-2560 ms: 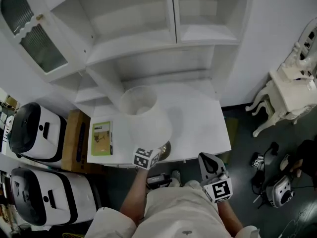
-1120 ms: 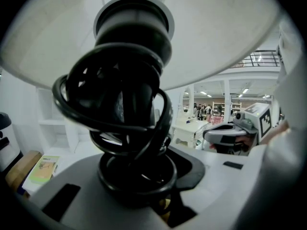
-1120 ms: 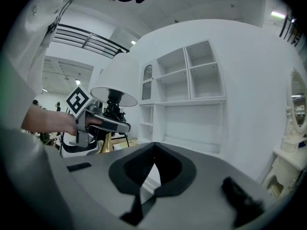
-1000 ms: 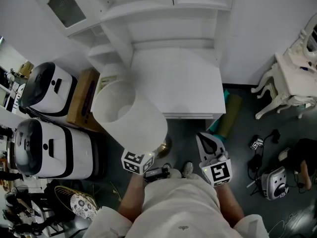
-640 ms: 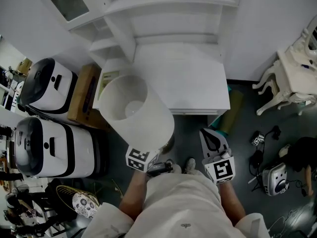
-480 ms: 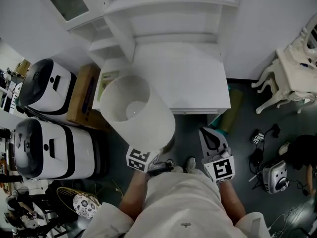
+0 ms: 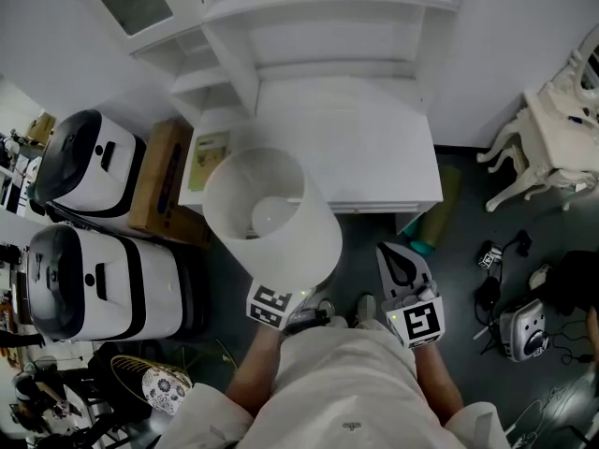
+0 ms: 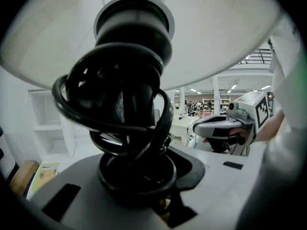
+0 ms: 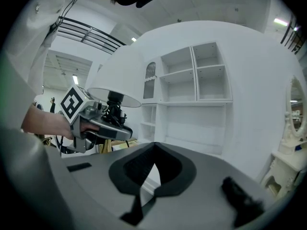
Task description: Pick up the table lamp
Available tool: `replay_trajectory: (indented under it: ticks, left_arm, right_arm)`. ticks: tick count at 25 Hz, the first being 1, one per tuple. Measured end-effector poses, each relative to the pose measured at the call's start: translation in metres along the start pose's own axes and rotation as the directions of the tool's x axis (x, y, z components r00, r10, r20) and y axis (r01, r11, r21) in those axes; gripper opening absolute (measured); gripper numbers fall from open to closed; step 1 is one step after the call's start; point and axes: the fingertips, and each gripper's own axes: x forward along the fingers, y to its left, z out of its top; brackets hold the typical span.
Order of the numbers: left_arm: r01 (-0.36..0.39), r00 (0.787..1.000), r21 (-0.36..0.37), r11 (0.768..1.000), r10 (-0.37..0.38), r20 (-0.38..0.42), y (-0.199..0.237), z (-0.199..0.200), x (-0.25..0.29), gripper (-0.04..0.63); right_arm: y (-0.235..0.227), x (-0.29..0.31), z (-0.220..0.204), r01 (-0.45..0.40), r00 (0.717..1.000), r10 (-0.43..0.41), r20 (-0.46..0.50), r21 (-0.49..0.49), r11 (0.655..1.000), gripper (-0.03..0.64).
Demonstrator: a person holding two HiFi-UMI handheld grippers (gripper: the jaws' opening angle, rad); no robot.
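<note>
The table lamp has come off the white desk and now hangs in the air in front of the person. The left gripper pinches its cord-wrapped stem, so the pick-up looks done. The right gripper, jaws together, holds nothing.

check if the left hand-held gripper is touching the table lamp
Touching. The left gripper view shows the jaws of the left hand-held gripper clamped on the black cord-wrapped stem of the table lamp.

White table lamp, black coiled cord, white desk
</note>
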Motion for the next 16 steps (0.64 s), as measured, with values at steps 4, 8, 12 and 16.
replay_trajectory:
  ticks: [4, 8, 12, 16]
  left_arm:
    - [-0.018, 1.0, -0.007, 1.0, 0.018, -0.016, 0.006, -0.012, -0.007, 0.087]
    - [-0.013, 1.0, -0.002, 1.0, 0.013, 0.001, 0.003, -0.008, -0.009, 0.087]
    - [-0.014, 1.0, -0.009, 1.0, 0.014, 0.003, 0.0, -0.013, -0.009, 0.087]
    - [-0.023, 1.0, -0.018, 1.0, 0.023, -0.01, -0.003, -0.014, -0.007, 0.087]
  right_arm:
    - [0.007, 0.001, 0.0, -0.005, 1.0, 0.005, -0.016, 0.005, 1.0, 0.012]
    - [0.009, 0.001, 0.0, -0.003, 1.0, 0.003, -0.004, 0.006, 1.0, 0.012]
    - [0.009, -0.004, 0.0, -0.003, 1.0, 0.003, -0.004, 0.005, 1.0, 0.012]
    - [0.007, -0.007, -0.001, -0.006, 1.0, 0.006, -0.007, 0.008, 1.0, 0.012]
